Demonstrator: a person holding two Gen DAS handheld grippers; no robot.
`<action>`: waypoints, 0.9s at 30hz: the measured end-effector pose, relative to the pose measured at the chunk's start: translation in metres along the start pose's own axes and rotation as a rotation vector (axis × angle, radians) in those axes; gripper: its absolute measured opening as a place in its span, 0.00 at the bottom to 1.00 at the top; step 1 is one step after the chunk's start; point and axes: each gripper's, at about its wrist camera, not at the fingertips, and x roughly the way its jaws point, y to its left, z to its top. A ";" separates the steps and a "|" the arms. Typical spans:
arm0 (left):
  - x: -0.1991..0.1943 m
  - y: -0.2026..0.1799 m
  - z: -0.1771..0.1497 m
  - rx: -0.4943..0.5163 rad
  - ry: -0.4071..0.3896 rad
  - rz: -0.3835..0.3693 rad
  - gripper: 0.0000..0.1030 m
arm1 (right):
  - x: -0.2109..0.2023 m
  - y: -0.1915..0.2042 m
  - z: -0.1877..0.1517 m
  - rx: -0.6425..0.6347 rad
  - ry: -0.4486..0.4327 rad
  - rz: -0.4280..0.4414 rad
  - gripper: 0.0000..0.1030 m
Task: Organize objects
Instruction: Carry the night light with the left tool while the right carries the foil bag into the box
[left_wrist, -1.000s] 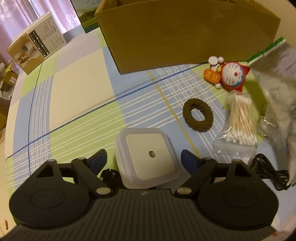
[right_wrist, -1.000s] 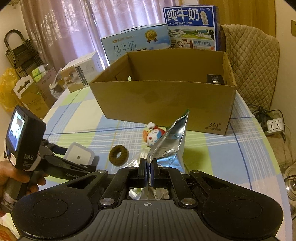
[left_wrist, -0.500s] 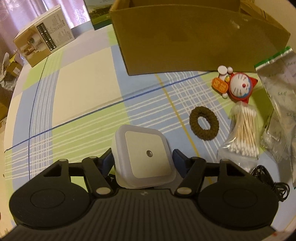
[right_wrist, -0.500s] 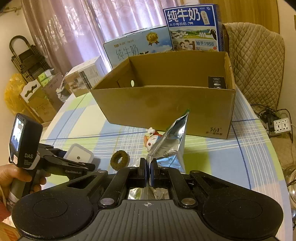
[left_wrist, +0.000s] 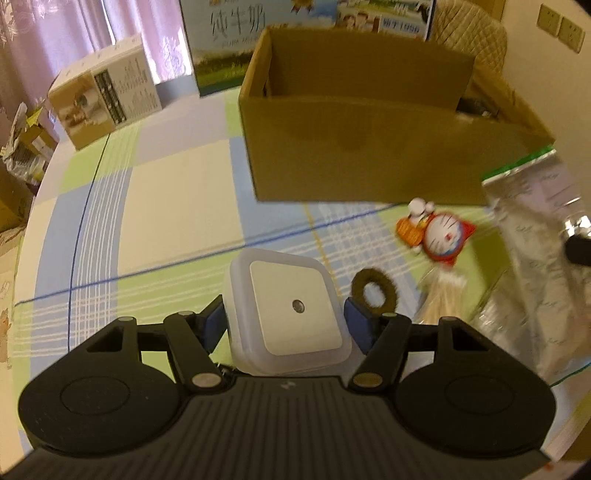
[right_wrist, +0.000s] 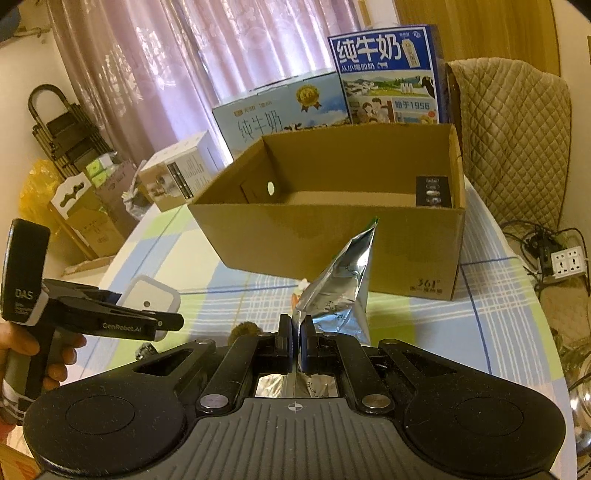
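Clamped between the blue pads of the left gripper (left_wrist: 286, 319) is a white square plastic night light (left_wrist: 286, 312) with a small round sensor at its centre; it is held above the checked tablecloth (left_wrist: 177, 206), in front of the open brown cardboard box (left_wrist: 354, 147). The right gripper (right_wrist: 295, 341) is closed tightly on the lower edge of a crinkled silver foil pouch (right_wrist: 340, 291), which is held upright in front of the box's near wall. Nearer than the box on the cloth are seen a red and white cartoon cat figure (left_wrist: 439, 236), a brown ring-shaped hair tie (left_wrist: 375, 293) and a blurred pack of cotton swabs (left_wrist: 443, 299). 2 milk cartons (right_wrist: 388, 74) are stood behind the box.
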 end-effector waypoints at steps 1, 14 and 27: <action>-0.004 -0.001 0.003 0.001 -0.010 -0.006 0.62 | -0.001 0.000 0.002 0.000 -0.005 0.003 0.00; -0.031 -0.019 0.046 0.023 -0.116 -0.042 0.62 | -0.010 -0.012 0.041 0.043 -0.072 0.072 0.00; -0.029 -0.031 0.081 0.033 -0.170 -0.049 0.62 | -0.009 -0.018 0.075 0.051 -0.081 0.147 0.00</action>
